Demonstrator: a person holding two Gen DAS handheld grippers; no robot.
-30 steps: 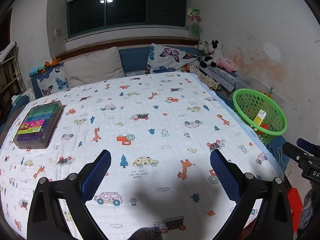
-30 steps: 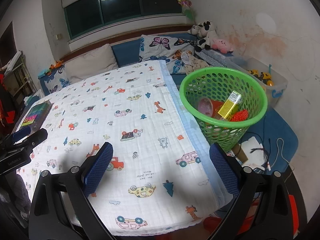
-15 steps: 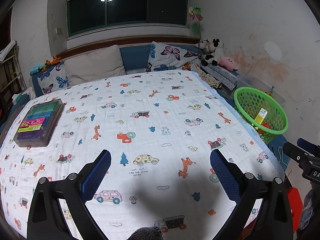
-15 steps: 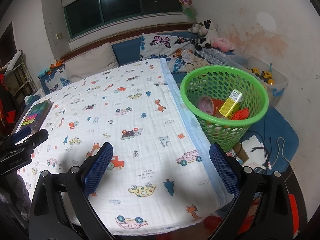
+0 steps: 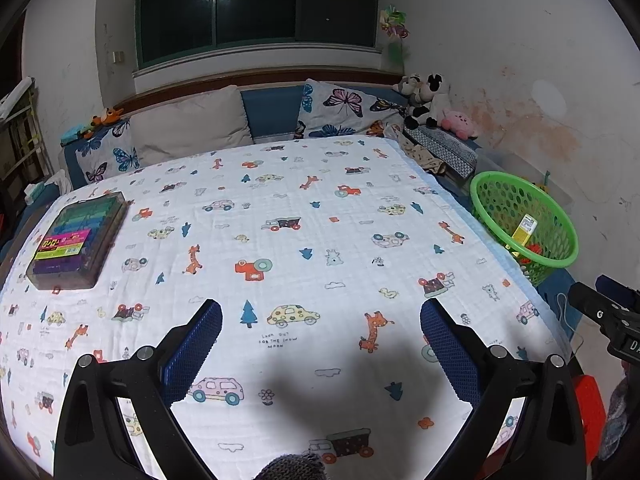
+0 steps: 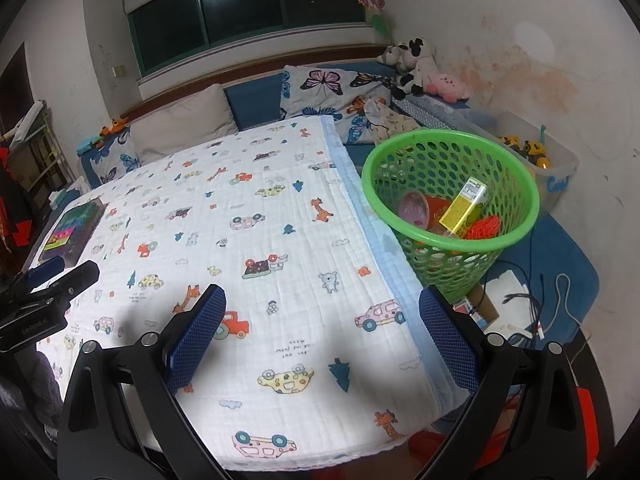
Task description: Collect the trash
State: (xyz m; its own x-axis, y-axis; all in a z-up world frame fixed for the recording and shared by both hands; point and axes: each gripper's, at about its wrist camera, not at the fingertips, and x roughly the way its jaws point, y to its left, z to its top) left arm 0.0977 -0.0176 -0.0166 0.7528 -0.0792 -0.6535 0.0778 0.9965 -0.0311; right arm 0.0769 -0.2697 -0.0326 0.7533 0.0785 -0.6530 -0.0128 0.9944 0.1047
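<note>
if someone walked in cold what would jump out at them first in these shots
The bright green mesh basket stands off the bed's right edge, holding a yellow carton and orange and pink scraps. The white blanket printed with cars and giraffes covers the bed, with a case of coloured markers lying near its left edge. Both the left gripper and right gripper hang open and hold nothing.

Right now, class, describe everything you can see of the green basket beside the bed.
The green basket is a round bin of what looks like plastic, with a solid rim and walls pierced by rows of holes, narrowing towards the base. It stands upright, open-topped, on the floor at the bed's right side, close against the blanket's pale blue edge. Inside lie a yellow carton, a pink round lid or cup, and orange-red bits. Neither gripper touches it.
</note>
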